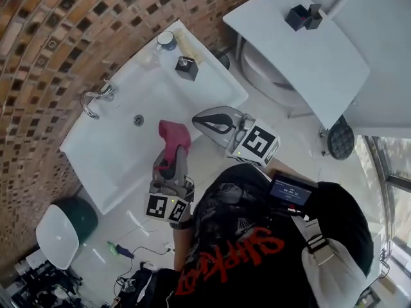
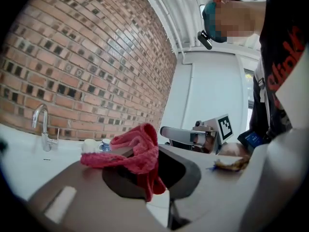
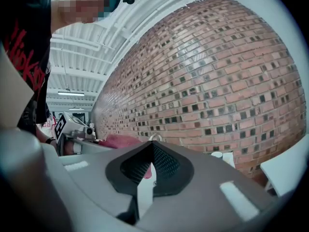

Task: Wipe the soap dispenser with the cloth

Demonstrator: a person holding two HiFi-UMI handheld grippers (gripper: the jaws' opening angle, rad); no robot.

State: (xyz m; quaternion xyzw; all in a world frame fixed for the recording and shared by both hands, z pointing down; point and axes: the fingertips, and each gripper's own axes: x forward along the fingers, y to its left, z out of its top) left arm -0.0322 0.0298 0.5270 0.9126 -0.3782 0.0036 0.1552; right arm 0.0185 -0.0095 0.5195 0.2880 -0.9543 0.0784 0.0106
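1. Basin [image 1: 103, 153]: white and rectangular, set against a brick wall [image 1: 51, 37]. Its bowl shows a drain [image 1: 138, 119] in the floor and a chrome tap [image 1: 92, 101] at the wall side.
2. Soap dispenser [image 1: 187, 67]: dark and square-bodied. It stands upright on the basin's flat ledge near the far corner, outside the bowl.
3. Mug [image 1: 166, 41]: blue and white. It stands on the same ledge, just beyond the dispenser and nearer the wall. Its contents cannot be made out.
4. Cloth [image 1: 173, 135]: red and bunched. It is held in the air over the front part of the bowl, well apart from the dispenser and not touching it.
5. Left gripper [image 1: 173, 154]: clenched on the cloth, which bulges out above the jaws and hangs down between them in the left gripper view.
6. Right gripper [image 1: 204, 123]: jaws pressed together with nothing between them. It is held beside the cloth, over the basin's front edge, with its tip towards the bowl.
7. Bin [image 1: 80, 217]: dark green with a white lid [image 1: 56, 236]. It stands on the floor by the basin's end, and the lid covers its contents.
8. Table [image 1: 302, 63]: white, well apart from the basin. It carries two small black boxes [image 1: 304, 17], and their interiors are not visible.
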